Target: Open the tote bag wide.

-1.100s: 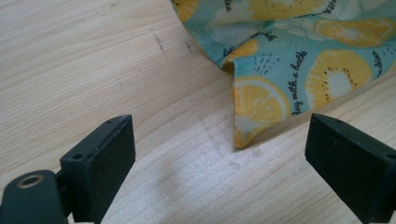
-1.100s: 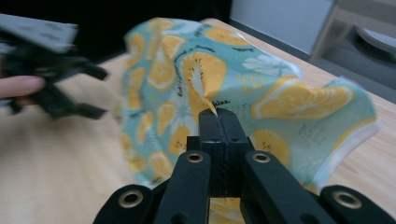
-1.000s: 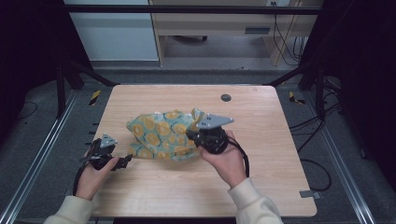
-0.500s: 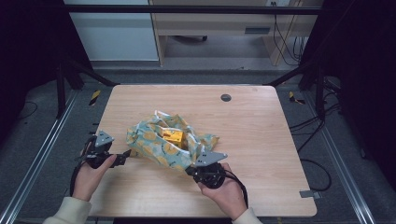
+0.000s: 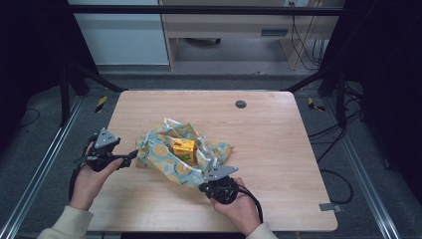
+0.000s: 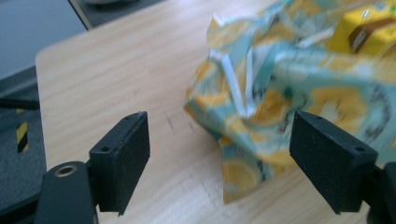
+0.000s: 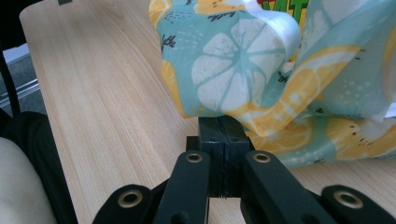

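**High view: a citrus-print cloth drawn open around a yellow carton**

High view shows a light wooden table (image 5: 278, 149) on which a teal fabric cloth printed with orange and lemon slices (image 5: 169, 159) lies loosely bunched near the middle. A small yellow cardboard carton (image 5: 183, 150) is seen standing upright in the hollow of the cloth, partly uncovered.

The right gripper (image 5: 206, 185) is held low at the cloth's near edge. In the right gripper view its jaws are seen clamped fully together on a white-hemmed corner of the fabric (image 7: 243, 116), apparently so that this flap can be drawn toward the person and away from the carton.

The left gripper (image 5: 133, 154) is held just beside the cloth's left edge. Its jaws have just been closing, yet in the left gripper view they are seen spread wide, with a fold of the cloth (image 6: 243, 154) lying between them but not pressed by either pad. It seems placed there so the opposite side can be taken next.
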`<state>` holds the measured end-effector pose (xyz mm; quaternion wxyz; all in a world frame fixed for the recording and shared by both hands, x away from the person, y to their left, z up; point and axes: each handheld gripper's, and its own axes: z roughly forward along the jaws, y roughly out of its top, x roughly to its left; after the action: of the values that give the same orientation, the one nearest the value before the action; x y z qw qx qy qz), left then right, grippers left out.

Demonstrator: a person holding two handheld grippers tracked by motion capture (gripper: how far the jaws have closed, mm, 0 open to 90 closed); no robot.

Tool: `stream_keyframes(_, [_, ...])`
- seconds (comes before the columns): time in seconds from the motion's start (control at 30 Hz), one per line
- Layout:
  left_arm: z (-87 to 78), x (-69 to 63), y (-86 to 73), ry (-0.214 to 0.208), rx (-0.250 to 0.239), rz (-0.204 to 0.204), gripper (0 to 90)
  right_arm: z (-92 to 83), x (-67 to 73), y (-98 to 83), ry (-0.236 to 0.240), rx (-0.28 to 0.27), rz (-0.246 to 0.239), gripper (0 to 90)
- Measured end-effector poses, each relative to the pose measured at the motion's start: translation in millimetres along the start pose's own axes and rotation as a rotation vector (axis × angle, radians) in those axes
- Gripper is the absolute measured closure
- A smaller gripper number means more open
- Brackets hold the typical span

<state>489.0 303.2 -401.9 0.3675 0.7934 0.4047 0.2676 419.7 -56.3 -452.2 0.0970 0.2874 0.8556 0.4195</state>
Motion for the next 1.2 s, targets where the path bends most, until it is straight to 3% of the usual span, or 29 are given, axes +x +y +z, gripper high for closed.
stream_keyframes(0.17, [4.2,-6.2,19.6,-0.021,-0.003,0.029,20.5,-1.2,-0.8,0.2,-0.006,-0.011,0.004,84.2])
stream_keyframes(0.37, [14.8,-18.3,37.2,-0.023,0.013,0.083,20.3,-13.3,-0.9,7.7,-0.037,-0.036,0.027,60.7])
stream_keyframes(0.47, [23.0,-22.4,44.4,-0.027,0.025,0.102,20.5,-24.0,-1.3,15.4,-0.060,-0.049,0.029,53.7])
stream_keyframes(0.63, [30.3,-28.1,53.2,-0.026,0.018,0.130,21.7,-40.0,-3.6,30.4,-0.088,-0.069,0.017,50.4])
stream_keyframes(0.77, [40.8,-35.2,55.3,-0.031,0.065,0.162,22.2,-52.5,-13.1,55.6,-0.135,-0.066,0.003,50.4])
stream_keyframes(1.0, [46.9,-42.0,50.0,-0.044,0.120,0.186,21.2,-41.9,-27.6,89.4,-0.166,-0.035,-0.008,49.9])
stream_keyframes(1.03, [48.8,-42.7,49.0,-0.049,0.125,0.186,21.2,-33.1,-32.9,101.0,-0.174,-0.021,-0.008,49.0])
stream_keyframes(1.2, [55.0,-46.7,46.1,-0.059,0.157,0.195,21.8,-8.7,-42.7,112.4,-0.177,0.048,0.000,46.7])
